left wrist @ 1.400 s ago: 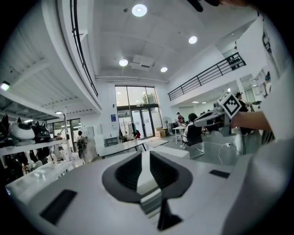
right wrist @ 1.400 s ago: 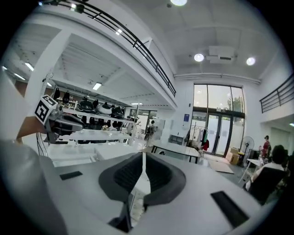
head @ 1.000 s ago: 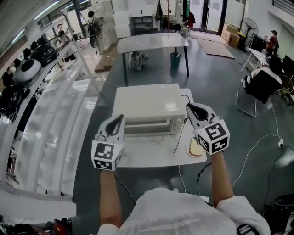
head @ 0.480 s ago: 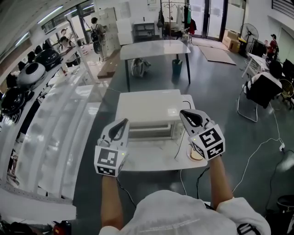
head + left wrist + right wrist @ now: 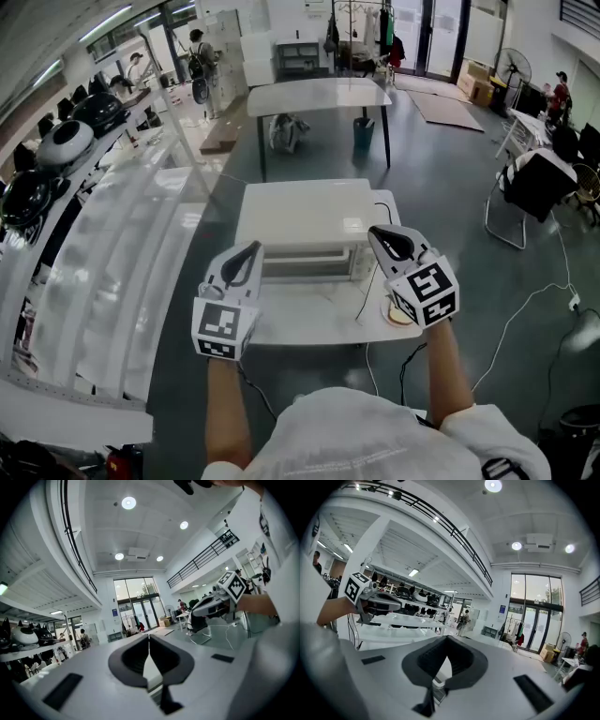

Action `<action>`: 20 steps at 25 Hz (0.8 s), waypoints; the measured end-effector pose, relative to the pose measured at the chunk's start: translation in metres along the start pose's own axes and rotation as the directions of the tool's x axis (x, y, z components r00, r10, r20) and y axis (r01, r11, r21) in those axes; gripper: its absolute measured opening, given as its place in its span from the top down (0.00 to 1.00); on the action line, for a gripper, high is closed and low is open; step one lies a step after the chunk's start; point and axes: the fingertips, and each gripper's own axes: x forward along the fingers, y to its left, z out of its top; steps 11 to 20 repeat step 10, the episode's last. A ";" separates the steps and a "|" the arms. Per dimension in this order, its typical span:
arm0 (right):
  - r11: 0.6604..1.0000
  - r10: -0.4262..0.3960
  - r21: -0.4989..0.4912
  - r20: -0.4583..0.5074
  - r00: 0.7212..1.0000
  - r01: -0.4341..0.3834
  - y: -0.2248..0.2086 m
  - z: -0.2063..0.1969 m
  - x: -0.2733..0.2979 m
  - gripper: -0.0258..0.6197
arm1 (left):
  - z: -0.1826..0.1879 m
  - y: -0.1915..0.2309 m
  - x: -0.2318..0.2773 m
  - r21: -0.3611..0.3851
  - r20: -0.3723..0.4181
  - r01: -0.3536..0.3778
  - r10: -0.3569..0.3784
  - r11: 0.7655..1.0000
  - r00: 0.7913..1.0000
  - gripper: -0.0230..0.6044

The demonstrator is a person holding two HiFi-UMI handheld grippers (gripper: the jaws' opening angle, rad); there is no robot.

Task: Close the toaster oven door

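Note:
A white toaster oven (image 5: 305, 220) stands on a small white table (image 5: 309, 323) in the head view, its front face turned toward me. From this steep angle I cannot tell how the door stands. My left gripper (image 5: 247, 253) hovers in front of the oven's left corner, and my right gripper (image 5: 382, 234) in front of its right corner. Both point up and away, so their own views show only the hall and ceiling. The left gripper (image 5: 149, 637) is shut and empty. The right gripper (image 5: 447, 639) is shut and empty too. Neither touches the oven.
A plate with toast (image 5: 396, 313) lies on the table's right side, partly behind the right gripper's marker cube. A black cable (image 5: 367, 279) runs down from the oven. A larger white table (image 5: 319, 94) stands behind, shelving (image 5: 84, 234) to the left, a chair (image 5: 534, 183) to the right.
Both grippers have drifted slightly toward each other in front of the oven, and the head view has shifted a little. The jaws stayed shut.

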 end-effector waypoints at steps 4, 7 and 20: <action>1.000 -0.003 0.005 -0.006 1.000 0.003 0.001 -0.001 0.000 0.94 | -0.004 0.001 -0.001 -0.010 -0.007 -0.004 0.004 1.000 1.000 0.93; 1.000 -0.007 0.005 -0.010 1.000 0.007 0.000 -0.002 -0.001 0.94 | -0.006 -0.001 -0.002 -0.012 -0.010 -0.004 0.004 1.000 1.000 0.93; 1.000 -0.007 0.005 -0.012 1.000 0.007 0.001 -0.002 -0.001 0.94 | -0.006 -0.002 -0.003 -0.016 -0.011 -0.005 0.005 1.000 1.000 0.93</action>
